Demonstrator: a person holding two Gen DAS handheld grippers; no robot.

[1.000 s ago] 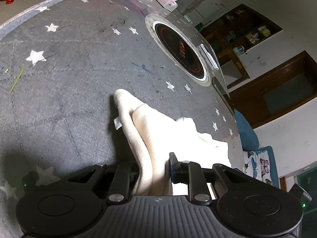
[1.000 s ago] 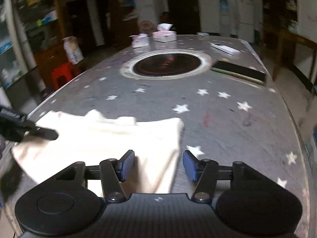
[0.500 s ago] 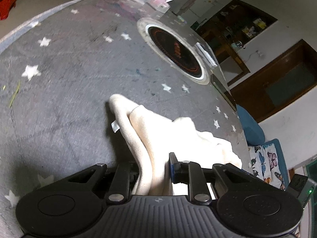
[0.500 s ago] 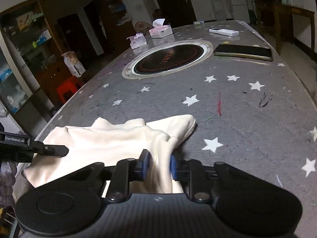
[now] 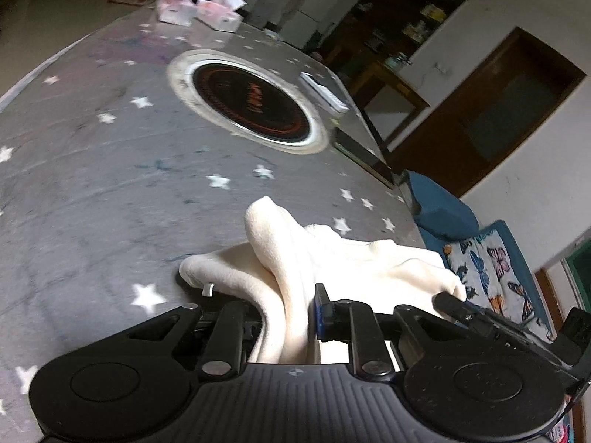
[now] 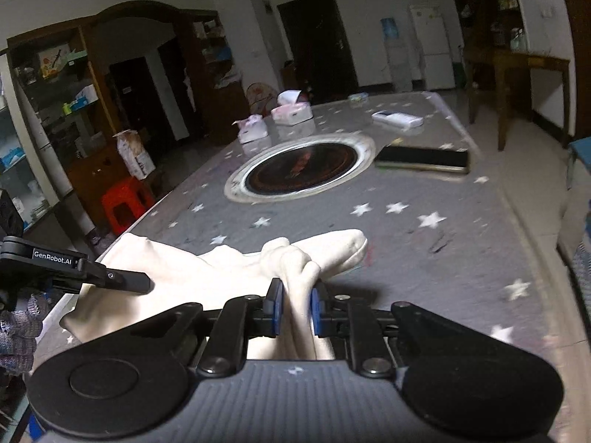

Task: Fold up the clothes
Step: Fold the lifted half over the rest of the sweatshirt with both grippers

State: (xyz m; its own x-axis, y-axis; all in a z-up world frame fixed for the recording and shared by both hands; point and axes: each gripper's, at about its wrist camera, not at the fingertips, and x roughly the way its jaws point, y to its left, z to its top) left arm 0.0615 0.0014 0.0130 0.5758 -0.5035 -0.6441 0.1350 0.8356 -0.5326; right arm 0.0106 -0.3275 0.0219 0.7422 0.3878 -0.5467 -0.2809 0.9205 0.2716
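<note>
Gripping opposite edges, left gripper (image 5: 284,317) and right gripper (image 6: 294,312) each clamp the cream fleece garment (image 6: 207,277), bunched lengthwise between them on the grey star-patterned worktop (image 6: 424,258).

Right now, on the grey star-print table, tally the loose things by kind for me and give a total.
Cream fabric garment: 1
Pink-and-white tissue packs: 2
White remote control: 1
Flat black rectangular device: 1
Small pale item at the far edge, too blurred to name: 1
Total: 6

Far remote (image 6: 397,119), perhaps, blurred.
</note>
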